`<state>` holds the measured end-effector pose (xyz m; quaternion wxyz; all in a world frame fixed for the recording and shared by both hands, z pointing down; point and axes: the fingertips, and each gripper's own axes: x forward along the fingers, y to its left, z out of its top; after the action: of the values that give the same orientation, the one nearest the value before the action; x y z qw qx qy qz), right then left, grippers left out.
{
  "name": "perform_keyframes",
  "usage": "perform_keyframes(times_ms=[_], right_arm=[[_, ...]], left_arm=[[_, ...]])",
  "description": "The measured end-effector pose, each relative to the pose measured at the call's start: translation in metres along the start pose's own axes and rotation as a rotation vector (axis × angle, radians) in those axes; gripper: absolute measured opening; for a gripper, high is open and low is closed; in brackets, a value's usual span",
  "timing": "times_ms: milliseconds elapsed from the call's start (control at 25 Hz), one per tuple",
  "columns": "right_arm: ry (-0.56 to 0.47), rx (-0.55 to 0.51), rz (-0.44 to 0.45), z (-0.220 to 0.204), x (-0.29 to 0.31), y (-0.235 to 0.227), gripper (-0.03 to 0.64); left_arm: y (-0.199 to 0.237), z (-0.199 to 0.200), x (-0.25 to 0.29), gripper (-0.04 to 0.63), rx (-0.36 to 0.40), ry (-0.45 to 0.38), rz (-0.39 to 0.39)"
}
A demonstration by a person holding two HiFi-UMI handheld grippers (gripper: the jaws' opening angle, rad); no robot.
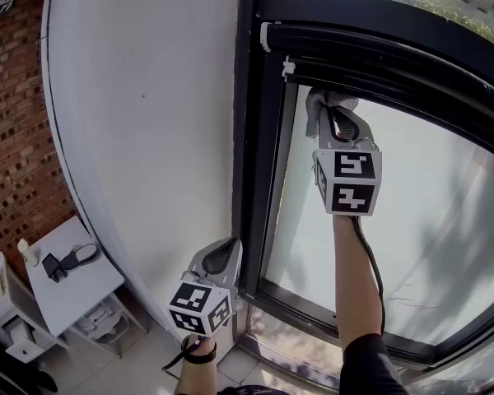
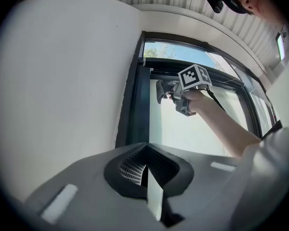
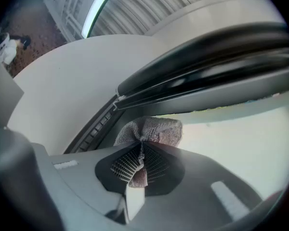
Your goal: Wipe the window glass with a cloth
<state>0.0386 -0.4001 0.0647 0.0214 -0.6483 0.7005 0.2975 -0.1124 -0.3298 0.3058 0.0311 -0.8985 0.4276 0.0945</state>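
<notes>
Your right gripper [image 1: 337,118] pinches the cloth [image 1: 319,107] at the 11 o'clock corner of the glass [image 1: 428,220], apparently to wipe, while your left gripper [image 1: 218,257] hangs closed and empty at 7 o'clock.

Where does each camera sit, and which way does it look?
Head view: on the person's head, looking steeply down the window glass; left tool, right tool and right forearm show.
Left gripper view: on the left tool, facing the window frame past its shut, empty jaws; the right forearm shows.
Right gripper view: on the right tool, facing the cloth its jaws clamp at the glass; no body shows.
Shared: head and left gripper views both show the right tool.
</notes>
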Motion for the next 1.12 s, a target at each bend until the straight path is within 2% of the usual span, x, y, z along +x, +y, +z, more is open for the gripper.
perform_keyframes(times_ms=[160,320,560,880,1040,1120], right_arm=[[-0.001,-0.038,-0.028,0.003,-0.008,-0.016,0.014],[0.018,-0.074,-0.081,0.0,-0.025,-0.041,0.014],[0.044,-0.104,-0.158,-0.005,-0.054,-0.08,0.014],[0.051,-0.154,-0.305,0.003,-0.112,-0.146,0.014],[0.068,-0.179,-0.344,0.004,-0.138,-0.173,0.014],[0.079,-0.198,-0.374,0.004,-0.156,-0.19,0.014]], left_arm=[[-0.014,0.001,0.014,0.006,-0.022,-0.017,-0.045],[-0.038,-0.006,0.028,0.006,-0.014,0.002,-0.115],[-0.061,-0.013,0.046,0.006,-0.031,0.012,-0.18],[-0.112,-0.025,0.069,0.006,-0.039,0.04,-0.294],[-0.133,-0.017,0.076,0.006,0.055,0.009,-0.263],[-0.15,-0.012,0.079,0.006,0.08,-0.009,-0.28]])
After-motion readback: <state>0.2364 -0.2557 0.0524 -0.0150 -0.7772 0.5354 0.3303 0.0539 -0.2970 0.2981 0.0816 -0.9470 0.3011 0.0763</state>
